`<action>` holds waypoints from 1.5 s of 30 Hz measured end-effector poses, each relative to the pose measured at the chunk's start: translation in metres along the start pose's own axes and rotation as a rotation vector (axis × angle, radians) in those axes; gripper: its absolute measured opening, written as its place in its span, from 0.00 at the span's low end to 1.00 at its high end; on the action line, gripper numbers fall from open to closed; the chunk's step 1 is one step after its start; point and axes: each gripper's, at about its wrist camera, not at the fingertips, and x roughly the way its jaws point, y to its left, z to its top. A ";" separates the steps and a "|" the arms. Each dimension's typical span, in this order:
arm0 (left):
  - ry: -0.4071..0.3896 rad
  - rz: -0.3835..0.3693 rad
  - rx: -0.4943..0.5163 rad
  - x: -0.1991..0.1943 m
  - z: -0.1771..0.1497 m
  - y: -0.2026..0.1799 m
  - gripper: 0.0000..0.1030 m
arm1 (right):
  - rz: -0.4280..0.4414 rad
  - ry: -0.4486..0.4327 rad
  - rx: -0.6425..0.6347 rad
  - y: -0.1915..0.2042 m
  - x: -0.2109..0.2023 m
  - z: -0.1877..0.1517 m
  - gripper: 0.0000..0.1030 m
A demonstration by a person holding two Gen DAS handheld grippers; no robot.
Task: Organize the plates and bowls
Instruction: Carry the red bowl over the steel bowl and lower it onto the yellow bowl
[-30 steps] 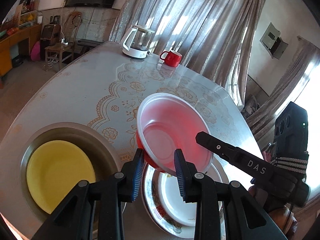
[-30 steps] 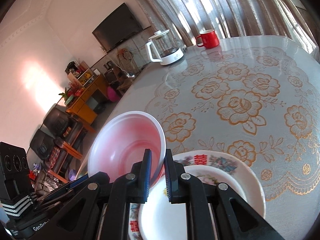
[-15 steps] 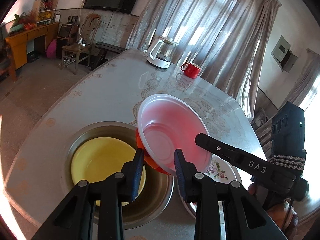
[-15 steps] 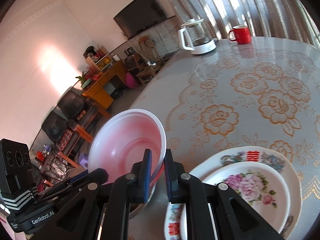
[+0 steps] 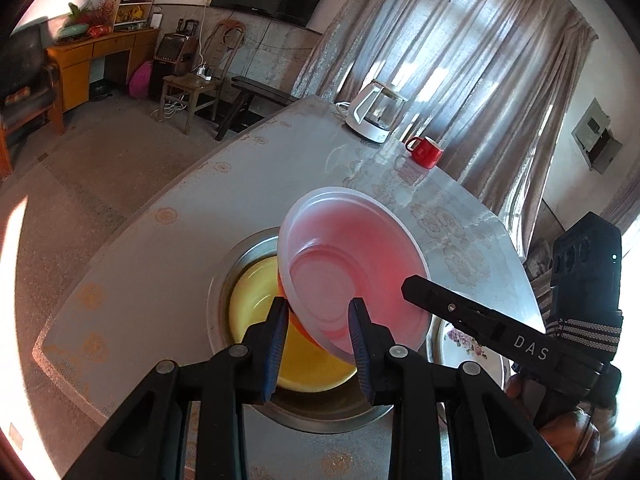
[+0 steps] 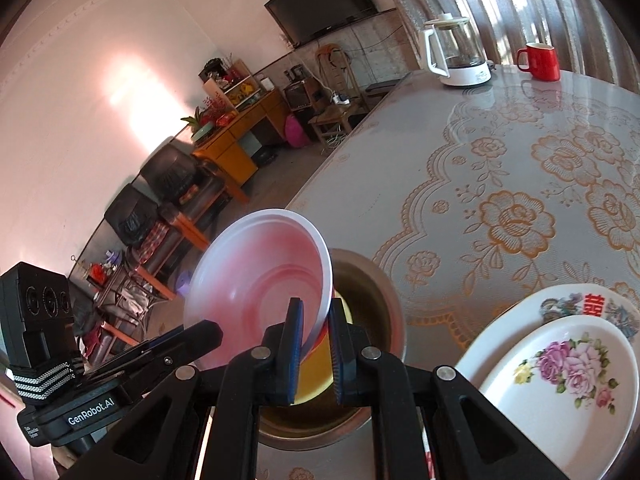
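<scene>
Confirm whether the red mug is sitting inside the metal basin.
No. The red mug stands far off on the table beside the kettle, away from the metal basin.

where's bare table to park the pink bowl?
Free: the wide cloth stretch between the steel basin, the floral plates and the far kettle and red mug. Crowded: the near edge, where basin and plates sit side by side under the bowl.

Pink bowl (image 5: 352,268) tilted, held above yellow plate (image 5: 256,284) in steel basin (image 6: 384,292); two floral plates (image 6: 568,376) stacked beside
</scene>
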 end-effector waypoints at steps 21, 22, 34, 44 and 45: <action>0.057 0.049 -0.015 0.022 -0.015 0.019 0.29 | -0.083 0.121 -0.037 0.004 0.036 -0.017 0.14; 0.056 0.050 -0.013 0.022 -0.015 0.018 0.29 | -0.096 0.122 -0.043 0.005 0.036 -0.018 0.18; 0.043 0.057 0.025 0.025 -0.020 0.013 0.30 | -0.186 0.142 -0.148 0.015 0.048 -0.018 0.23; 0.051 0.033 0.033 0.028 -0.021 0.011 0.32 | -0.273 0.123 -0.218 0.019 0.046 -0.017 0.23; 0.050 0.036 0.036 0.028 -0.021 0.009 0.32 | -0.282 0.120 -0.223 0.020 0.045 -0.017 0.23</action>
